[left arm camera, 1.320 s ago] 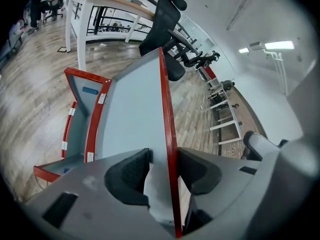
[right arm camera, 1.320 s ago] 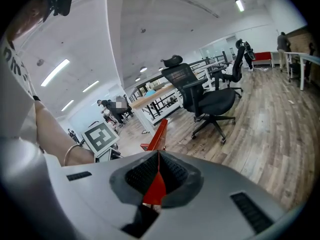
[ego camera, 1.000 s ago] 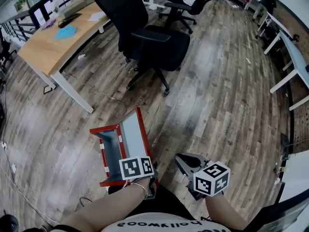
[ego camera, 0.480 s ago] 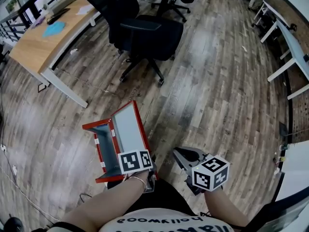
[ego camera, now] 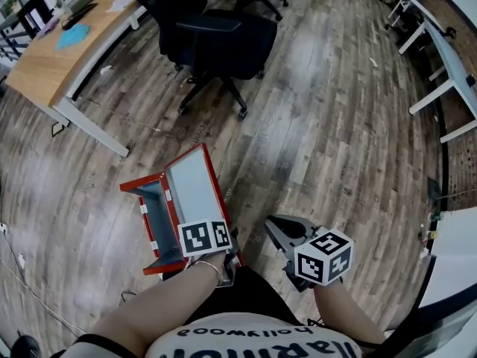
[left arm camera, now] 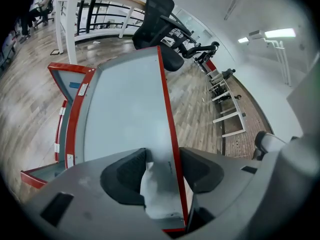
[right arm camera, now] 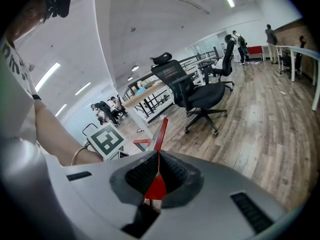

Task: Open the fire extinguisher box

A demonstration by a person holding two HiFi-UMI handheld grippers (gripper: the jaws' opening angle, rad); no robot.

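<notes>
The red fire extinguisher box (ego camera: 153,215) lies on the wooden floor with its grey-panelled door (ego camera: 192,192) swung up and open. My left gripper (left arm camera: 162,169) straddles the door's near red edge (left arm camera: 170,134); its marker cube (ego camera: 203,237) hides the fingertips in the head view. Its jaws have just been opening. The door edge and a white piece (left arm camera: 152,184) sit between the pads, which stand apart from them, so it is open. My right gripper (ego camera: 274,228) hovers to the right of the box, shut and empty (right arm camera: 158,171), apart from the door.
A black office chair (ego camera: 216,36) stands on the floor beyond the box. A wooden desk (ego camera: 59,58) is at the far left, and white tables (ego camera: 447,58) line the right side. My lap fills the bottom of the head view.
The head view has tipped, so chair and desk slid upward. The open door and my left gripper sit slightly further left. The right gripper has kept its place.
</notes>
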